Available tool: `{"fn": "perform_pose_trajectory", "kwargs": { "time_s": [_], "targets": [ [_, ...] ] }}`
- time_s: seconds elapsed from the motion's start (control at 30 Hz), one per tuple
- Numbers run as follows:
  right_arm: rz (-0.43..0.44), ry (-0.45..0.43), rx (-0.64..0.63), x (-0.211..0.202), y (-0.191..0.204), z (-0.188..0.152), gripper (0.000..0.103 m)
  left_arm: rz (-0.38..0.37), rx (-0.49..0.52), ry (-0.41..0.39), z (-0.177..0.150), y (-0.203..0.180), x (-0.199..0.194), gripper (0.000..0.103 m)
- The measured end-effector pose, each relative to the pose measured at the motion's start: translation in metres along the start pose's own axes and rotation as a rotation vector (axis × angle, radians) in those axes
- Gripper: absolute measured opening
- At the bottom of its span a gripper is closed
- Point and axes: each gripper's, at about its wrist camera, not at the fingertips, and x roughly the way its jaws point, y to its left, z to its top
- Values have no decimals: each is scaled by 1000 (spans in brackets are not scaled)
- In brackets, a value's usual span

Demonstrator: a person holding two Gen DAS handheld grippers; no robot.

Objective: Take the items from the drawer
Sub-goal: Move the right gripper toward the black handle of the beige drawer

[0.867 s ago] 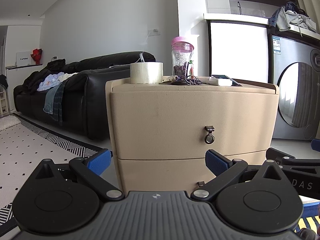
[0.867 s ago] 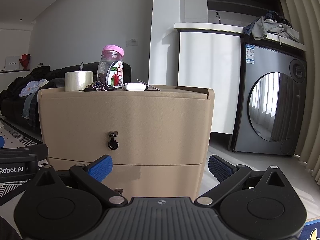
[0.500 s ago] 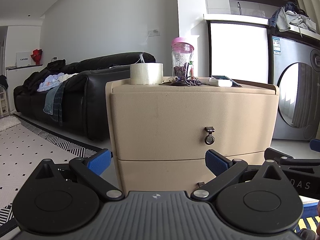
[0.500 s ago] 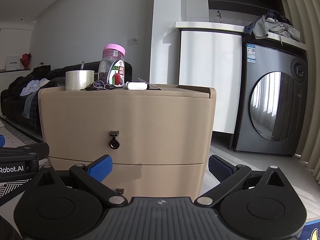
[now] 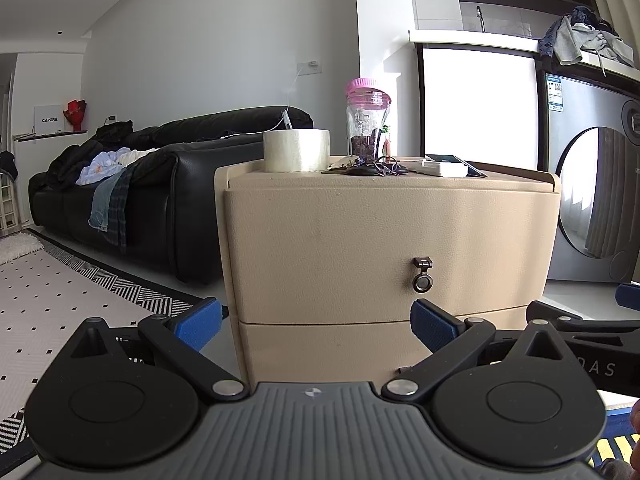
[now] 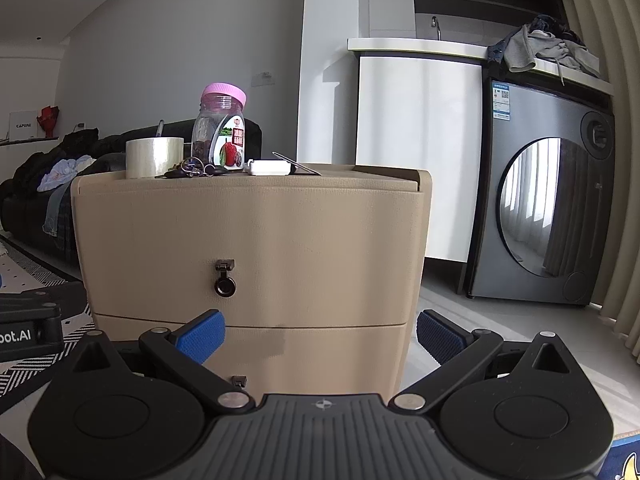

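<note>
A beige two-drawer cabinet [image 5: 360, 240] stands ahead in both views [image 6: 280, 240]. Both drawers are shut. The upper drawer has a dark ring handle [image 5: 423, 282], also in the right wrist view [image 6: 225, 287]. The lower drawer's handle [image 6: 239, 380] peeks above the right gripper body. My left gripper [image 5: 316, 322] is open and empty, a little short of the cabinet front. My right gripper [image 6: 320, 332] is open and empty, level with the seam between the drawers. The drawers' contents are hidden.
On the cabinet top sit a tape roll [image 5: 296, 150], a pink-lidded jar [image 6: 219, 132], keys [image 6: 192, 169] and a white box [image 6: 269, 167]. A black sofa [image 5: 140, 184] stands left, a washing machine [image 6: 548, 216] right, a patterned rug [image 5: 60, 292] on the floor.
Both grippers have drifted slightly toward the cabinet; the right view shows it a touch nearer and shifted right. Both stay open and empty.
</note>
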Motion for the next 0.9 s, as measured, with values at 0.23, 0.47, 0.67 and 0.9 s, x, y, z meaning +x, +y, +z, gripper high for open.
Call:
{"fn": "perform_pose_trajectory", "kwargs": {
  "time_s": [0.23, 0.47, 0.67, 0.9],
  "targets": [
    [24, 8, 40, 5, 2, 5, 103, 5, 7, -2, 0, 1, 0, 103],
    [50, 39, 68, 17, 4, 8, 103, 16, 0, -3, 1, 4, -1, 103],
    [72, 31, 61, 24, 13, 10, 103, 22, -9, -2, 1, 9, 0, 103],
    [56, -1, 21, 38, 29, 11, 100, 24, -8, 1, 0, 14, 0, 103]
  ]
}}
